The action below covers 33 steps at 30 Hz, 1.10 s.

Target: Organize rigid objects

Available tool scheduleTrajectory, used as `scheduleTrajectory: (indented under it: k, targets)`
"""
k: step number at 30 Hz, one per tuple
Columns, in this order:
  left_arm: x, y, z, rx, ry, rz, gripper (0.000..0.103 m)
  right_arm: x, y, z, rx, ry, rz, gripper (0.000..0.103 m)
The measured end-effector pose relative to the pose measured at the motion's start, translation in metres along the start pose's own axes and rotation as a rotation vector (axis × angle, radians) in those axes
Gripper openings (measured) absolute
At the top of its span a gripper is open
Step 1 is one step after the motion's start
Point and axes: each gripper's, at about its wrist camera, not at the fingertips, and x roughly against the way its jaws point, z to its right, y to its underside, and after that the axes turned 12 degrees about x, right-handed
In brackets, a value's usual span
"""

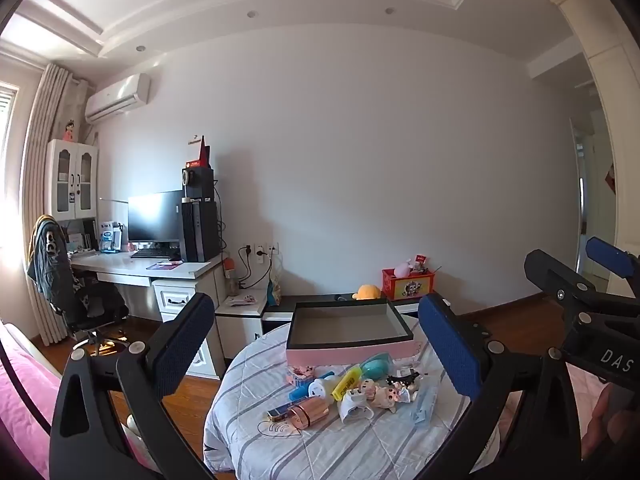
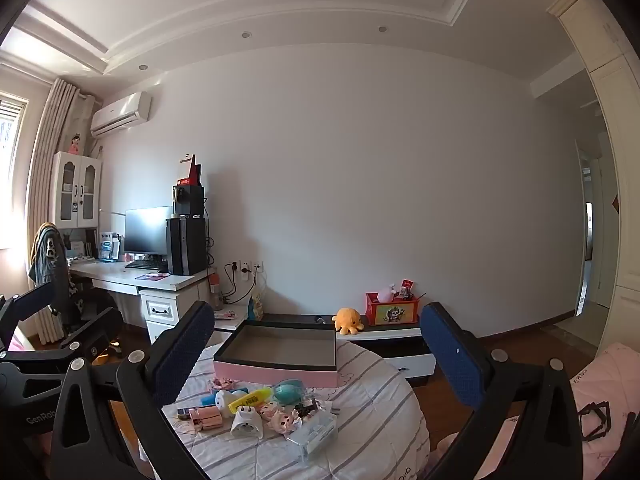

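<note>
Both grippers are held level above a round table covered with a white, grey-striped quilted cloth (image 1: 320,448); the left gripper (image 1: 320,344) has its blue-padded jaws spread wide with nothing between the pads, and the right gripper (image 2: 320,348) likewise stands wide and empty; a shallow rectangular box with pink sides and a black rim (image 1: 352,336) sits open and empty at the far edge of the table; just in front of it, toward the middle of the cloth, lies a loose cluster of small rigid things: a yellow highlighter pen (image 1: 347,381), a teal egg-shaped case (image 1: 376,364), a white plug adapter (image 2: 247,422), a rose-gold metal cylinder (image 1: 310,411) and a clear plastic case (image 2: 314,436) nearest the near edge.
</note>
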Motion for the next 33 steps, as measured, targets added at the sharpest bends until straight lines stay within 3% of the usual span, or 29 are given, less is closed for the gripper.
scheduleTrajectory:
  k: [33]
  targets:
    - [-0.0053, 0.001, -0.0056, 0.007, -0.035, -0.016, 0.103, 0.0004, 0.0004, -0.0061, 0.006, -0.024, -0.005, 0.103]
